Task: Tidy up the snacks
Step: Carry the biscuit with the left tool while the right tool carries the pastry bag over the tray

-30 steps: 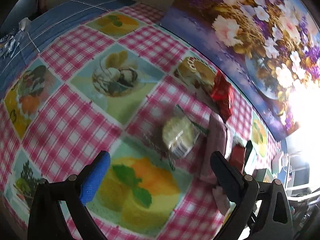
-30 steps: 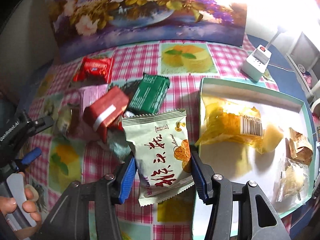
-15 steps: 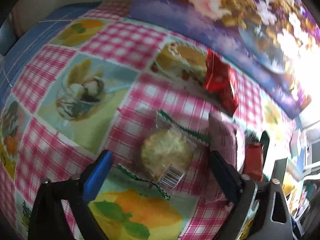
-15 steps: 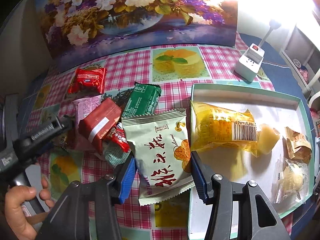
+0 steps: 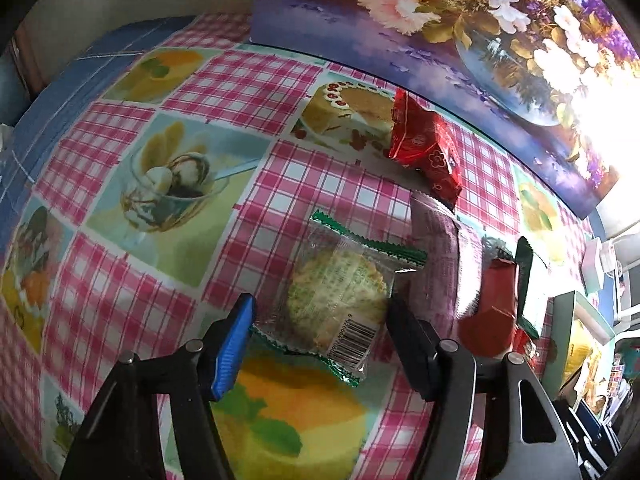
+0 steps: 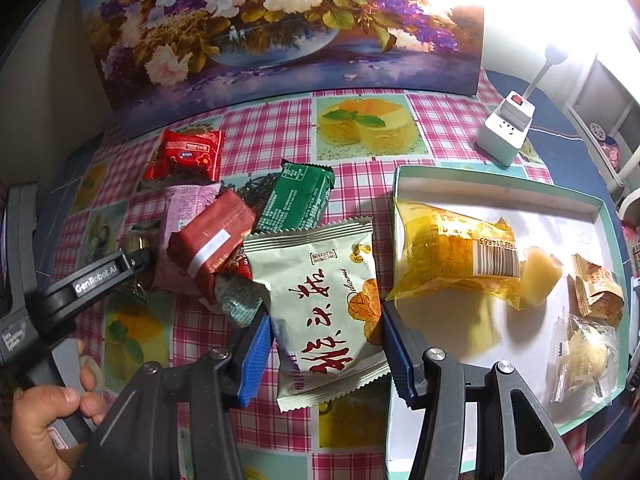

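Note:
My left gripper (image 5: 320, 324) is open, its fingers on either side of a clear-wrapped round cake with green edging (image 5: 340, 296) that lies on the checked tablecloth. My right gripper (image 6: 326, 340) is shut on a pale green snack bag with red characters (image 6: 324, 304), held just left of the white tray (image 6: 496, 188). The tray holds a yellow packet (image 6: 452, 256) and some small wrapped snacks (image 6: 588, 336). A pile left of the bag has a red box (image 6: 210, 240), a green packet (image 6: 298, 198), a pink packet (image 6: 188, 208) and a red packet (image 6: 186, 154).
A flower painting (image 6: 288, 28) leans along the back of the table. A white power strip (image 6: 506, 128) stands behind the tray. In the left wrist view the red packet (image 5: 428, 148), pink packet (image 5: 436, 256) and red box (image 5: 492, 312) lie right of the cake.
My left gripper has moved forward until its fingers straddle the clear-wrapped cake. My right gripper has kept its hold on the green bag and barely shifted.

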### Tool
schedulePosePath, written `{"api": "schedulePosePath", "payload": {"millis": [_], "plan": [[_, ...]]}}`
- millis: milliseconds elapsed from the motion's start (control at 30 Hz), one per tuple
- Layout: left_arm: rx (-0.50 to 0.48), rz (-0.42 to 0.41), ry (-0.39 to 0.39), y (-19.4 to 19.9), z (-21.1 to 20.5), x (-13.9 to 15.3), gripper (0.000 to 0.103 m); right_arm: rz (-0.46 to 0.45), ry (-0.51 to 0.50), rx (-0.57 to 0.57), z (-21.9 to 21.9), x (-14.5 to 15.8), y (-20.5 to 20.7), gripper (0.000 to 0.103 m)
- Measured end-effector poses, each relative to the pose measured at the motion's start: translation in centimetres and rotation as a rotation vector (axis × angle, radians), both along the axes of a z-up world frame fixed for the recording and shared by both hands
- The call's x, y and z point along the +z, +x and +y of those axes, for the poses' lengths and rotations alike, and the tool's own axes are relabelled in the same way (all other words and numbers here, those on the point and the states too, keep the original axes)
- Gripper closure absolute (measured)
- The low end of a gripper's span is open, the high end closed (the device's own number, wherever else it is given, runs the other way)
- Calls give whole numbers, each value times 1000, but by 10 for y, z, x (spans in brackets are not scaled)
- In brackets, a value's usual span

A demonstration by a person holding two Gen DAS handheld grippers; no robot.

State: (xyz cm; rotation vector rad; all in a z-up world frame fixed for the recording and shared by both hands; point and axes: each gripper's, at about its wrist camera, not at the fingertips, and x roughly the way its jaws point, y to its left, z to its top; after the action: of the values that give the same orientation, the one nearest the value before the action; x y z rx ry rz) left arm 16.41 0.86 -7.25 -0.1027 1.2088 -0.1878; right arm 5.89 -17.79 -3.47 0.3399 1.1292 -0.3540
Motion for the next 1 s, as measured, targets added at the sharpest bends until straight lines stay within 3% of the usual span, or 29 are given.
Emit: {"api": "schedulePosePath", "payload": {"millis": [333, 600, 833, 1000], "plan": [[44, -50, -64, -40, 4, 42, 35, -48, 31, -8, 11, 17, -19, 48], [0, -106, -113, -73, -25, 71, 35, -75, 43, -51, 6, 23, -44, 48], [-46, -93, -148, -101, -65, 73, 35, -78, 1, -258, -47, 30, -71, 48], [-170, -90, -139, -116, -109, 72, 35, -60, 0, -419, -94, 29, -93, 48]]}}
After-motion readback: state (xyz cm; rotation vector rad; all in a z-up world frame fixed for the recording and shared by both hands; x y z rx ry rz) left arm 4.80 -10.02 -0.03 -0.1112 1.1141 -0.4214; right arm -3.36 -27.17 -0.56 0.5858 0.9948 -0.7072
